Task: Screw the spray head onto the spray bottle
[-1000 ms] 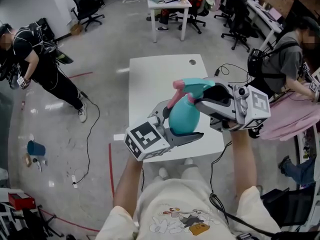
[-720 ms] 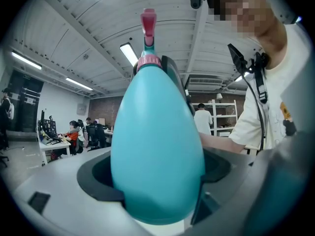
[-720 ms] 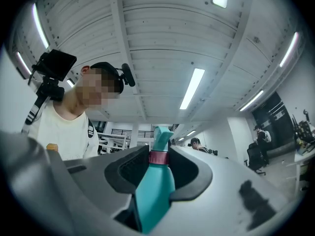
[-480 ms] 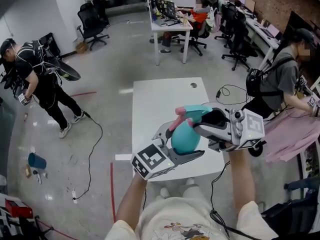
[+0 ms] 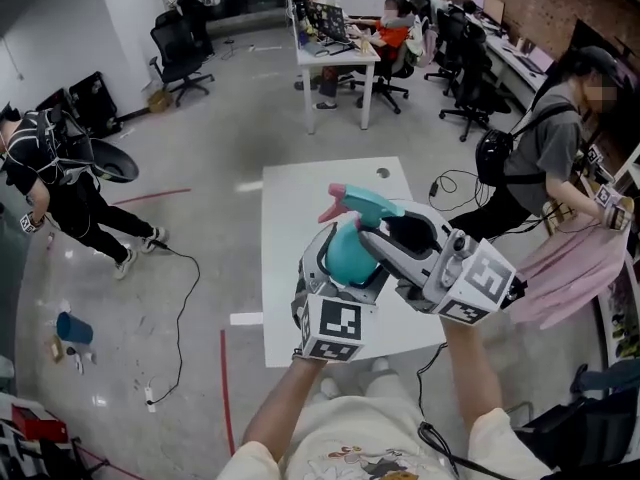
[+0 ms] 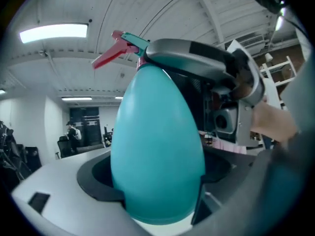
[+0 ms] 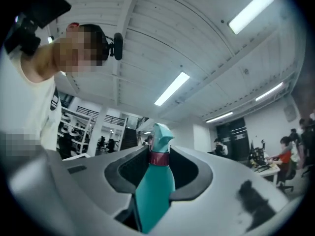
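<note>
The left hand-held gripper (image 6: 156, 193) has its jaws partly closed on the lower belly of the bottle (image 6: 157, 141), with a dark pad pressing each flank. The right hand-held gripper (image 7: 158, 173) comes in at the top end. Its jaws are about half closed and pinch the narrow part by the dark red collar (image 7: 158, 158) under the spray head (image 7: 161, 135). I cannot tell whether the pads bear on the collar or just below it. Bottle and head are held together in the air, above the near half of the white surface (image 5: 282, 218).

The likeliest trouble is slip. The bottle is a smooth, glossy, teal plastic egg with no flat for the pads, so a twist at the collar may turn the whole body in the left jaws instead of tightening the thread. A head sitting tilted on the neck could cross-thread and jam. A loosened grip on either side would drop the bottle to the surface, where it would roll. The pink trigger (image 6: 109, 57) is thin and sticks out, so it could snag a jaw.
</note>
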Motion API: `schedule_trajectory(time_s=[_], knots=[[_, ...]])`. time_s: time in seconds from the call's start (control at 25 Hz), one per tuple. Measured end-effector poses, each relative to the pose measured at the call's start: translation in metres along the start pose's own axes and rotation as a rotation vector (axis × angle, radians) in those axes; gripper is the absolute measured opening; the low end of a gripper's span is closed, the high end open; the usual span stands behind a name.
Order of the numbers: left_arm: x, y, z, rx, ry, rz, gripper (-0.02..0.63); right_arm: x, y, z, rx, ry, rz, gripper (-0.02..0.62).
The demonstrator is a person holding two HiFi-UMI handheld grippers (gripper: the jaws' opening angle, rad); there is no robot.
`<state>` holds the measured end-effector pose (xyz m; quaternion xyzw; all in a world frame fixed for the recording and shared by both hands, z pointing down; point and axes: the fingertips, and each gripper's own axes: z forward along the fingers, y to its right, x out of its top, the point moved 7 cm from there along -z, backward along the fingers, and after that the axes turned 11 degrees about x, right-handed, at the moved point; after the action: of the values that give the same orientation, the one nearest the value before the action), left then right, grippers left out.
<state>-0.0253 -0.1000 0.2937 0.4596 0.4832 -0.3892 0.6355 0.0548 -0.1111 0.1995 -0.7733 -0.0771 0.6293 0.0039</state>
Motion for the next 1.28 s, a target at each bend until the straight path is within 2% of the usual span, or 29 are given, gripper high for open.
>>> schedule_trajectory(time_s=[0.16, 0.28, 0.36, 0.48, 0.52, 0.6, 0.68, 0.84, 0.96, 1.16, 1.28], knots=[[-0.003, 0.003, -0.006, 0.128, -0.012, 0.008, 0.446, -0.007, -0.018, 0.001, -0.166, -0.019, -0.063, 0.130], [-0.007, 0.006, -0.001, 0.193, -0.030, 0.024, 0.446, -0.010, -0.021, 0.002, -0.275, -0.076, -0.125, 0.130], [-0.009, 0.006, 0.001, 0.199, -0.035, 0.017, 0.446, -0.011, -0.021, 0.005, -0.316, -0.103, -0.139, 0.130], [-0.011, 0.006, -0.003, 0.168, -0.021, -0.008, 0.446, -0.012, -0.024, 0.006, -0.299, -0.100, -0.099, 0.133], [-0.011, 0.006, -0.004, 0.156, -0.013, -0.012, 0.446, -0.011, -0.024, 0.005, -0.280, -0.092, -0.076, 0.140], [-0.008, 0.004, -0.005, 0.126, 0.009, -0.016, 0.446, -0.004, -0.020, 0.002, -0.238, -0.084, -0.030, 0.192], [-0.004, 0.001, -0.006, 0.067, 0.035, -0.010, 0.446, 0.002, -0.016, -0.003, -0.157, -0.099, 0.002, 0.226], [0.001, -0.005, -0.012, -0.129, 0.090, 0.007, 0.446, 0.013, -0.012, -0.017, 0.114, -0.100, 0.075, 0.232], [-0.004, -0.005, -0.020, -0.235, 0.114, 0.042, 0.446, 0.021, -0.011, -0.024, 0.271, -0.090, 0.113, 0.232], [-0.006, 0.000, -0.029, -0.326, 0.133, 0.065, 0.446, 0.015, -0.005, -0.020, 0.439, -0.138, 0.197, 0.232], [-0.005, 0.011, -0.034, -0.371, 0.147, 0.081, 0.446, 0.010, -0.007, -0.018, 0.511, -0.174, 0.227, 0.230]])
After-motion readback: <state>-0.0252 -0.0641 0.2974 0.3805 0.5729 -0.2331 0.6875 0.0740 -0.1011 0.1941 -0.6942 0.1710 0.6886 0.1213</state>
